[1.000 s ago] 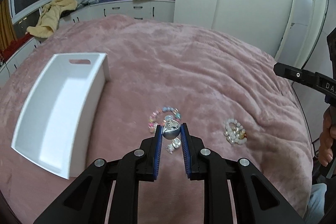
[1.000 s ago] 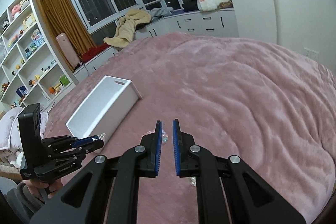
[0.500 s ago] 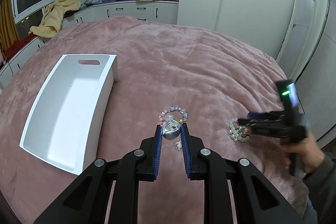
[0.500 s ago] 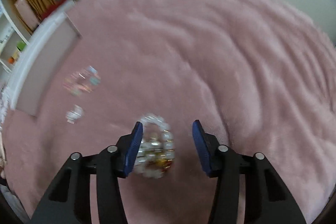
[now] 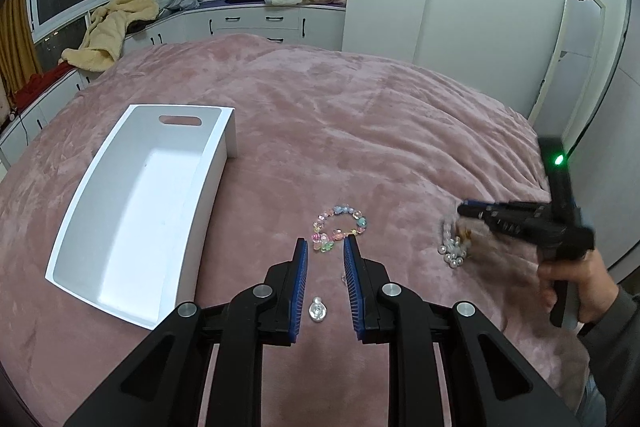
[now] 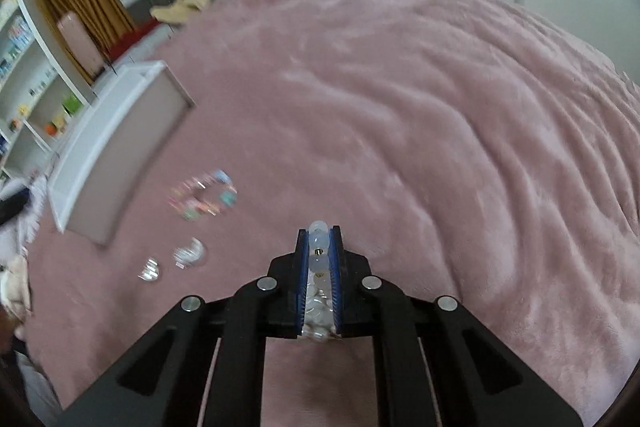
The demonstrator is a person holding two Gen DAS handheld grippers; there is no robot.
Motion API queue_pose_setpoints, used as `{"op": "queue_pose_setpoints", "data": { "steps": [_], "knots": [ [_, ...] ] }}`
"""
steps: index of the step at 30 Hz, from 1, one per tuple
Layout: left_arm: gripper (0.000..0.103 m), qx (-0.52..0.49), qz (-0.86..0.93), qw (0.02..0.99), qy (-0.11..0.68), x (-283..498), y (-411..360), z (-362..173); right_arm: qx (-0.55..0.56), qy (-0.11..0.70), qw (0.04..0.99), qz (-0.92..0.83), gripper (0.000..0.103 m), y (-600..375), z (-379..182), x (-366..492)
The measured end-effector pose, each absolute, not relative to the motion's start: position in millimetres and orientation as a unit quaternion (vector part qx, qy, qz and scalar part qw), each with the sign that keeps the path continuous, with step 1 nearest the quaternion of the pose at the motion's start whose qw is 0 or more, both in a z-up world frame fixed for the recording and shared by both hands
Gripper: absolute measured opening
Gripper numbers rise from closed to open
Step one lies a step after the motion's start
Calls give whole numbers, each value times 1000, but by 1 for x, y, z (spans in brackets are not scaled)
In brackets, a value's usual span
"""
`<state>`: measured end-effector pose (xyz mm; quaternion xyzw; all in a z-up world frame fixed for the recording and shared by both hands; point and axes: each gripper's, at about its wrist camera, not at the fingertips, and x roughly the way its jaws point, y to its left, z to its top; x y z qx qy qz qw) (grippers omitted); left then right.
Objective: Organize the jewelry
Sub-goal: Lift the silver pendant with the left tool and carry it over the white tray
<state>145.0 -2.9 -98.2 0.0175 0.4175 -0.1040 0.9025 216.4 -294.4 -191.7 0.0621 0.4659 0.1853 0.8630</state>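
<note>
My left gripper is open and empty above the pink bed cover. A silver pendant lies on the cover between its fingers, further back. A pastel bead bracelet lies just ahead of the fingertips. My right gripper is shut on a white pearl bracelet; it also shows in the left wrist view, with the pearl bracelet hanging, blurred. The white tray stands empty at the left.
In the right wrist view the tray, the pastel bracelet and small silver pieces lie to the left, blurred. Cabinets and a window line the far side of the bed. A door stands at the right.
My left gripper opened and the silver pendant dropped onto the cover. My right gripper came down over the pearl bracelet and shut on it.
</note>
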Motion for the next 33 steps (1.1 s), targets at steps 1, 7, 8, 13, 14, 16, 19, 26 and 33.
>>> {"op": "queue_pose_setpoints", "data": {
  "steps": [1,7,8,13,14,16,19,26,33],
  "knots": [
    [23,17,-105,902,418,144,-3,-99,63,462,865,187,11,-294,-187,216],
    [45,23,-111,900,421,148,-4,-118,86,427,876,205,11,-293,-146,211],
    [51,25,-110,898,426,149,-6,-126,87,422,878,208,11,-292,-140,208],
    [56,29,-110,875,471,163,-17,-199,83,400,886,219,11,-290,-113,197],
    [56,23,-111,871,477,166,-17,-212,84,395,887,222,11,-290,-108,195],
    [48,14,-106,863,495,173,-17,-239,83,387,890,226,11,-289,-99,189],
    [28,15,-95,851,516,181,-16,-264,80,378,892,234,11,-286,-89,185],
    [22,-1,-105,857,504,182,-11,-256,72,359,899,242,11,-282,-66,178],
    [22,-2,-105,877,470,179,-1,-206,64,347,900,258,11,-268,-47,179]
  ]
}}
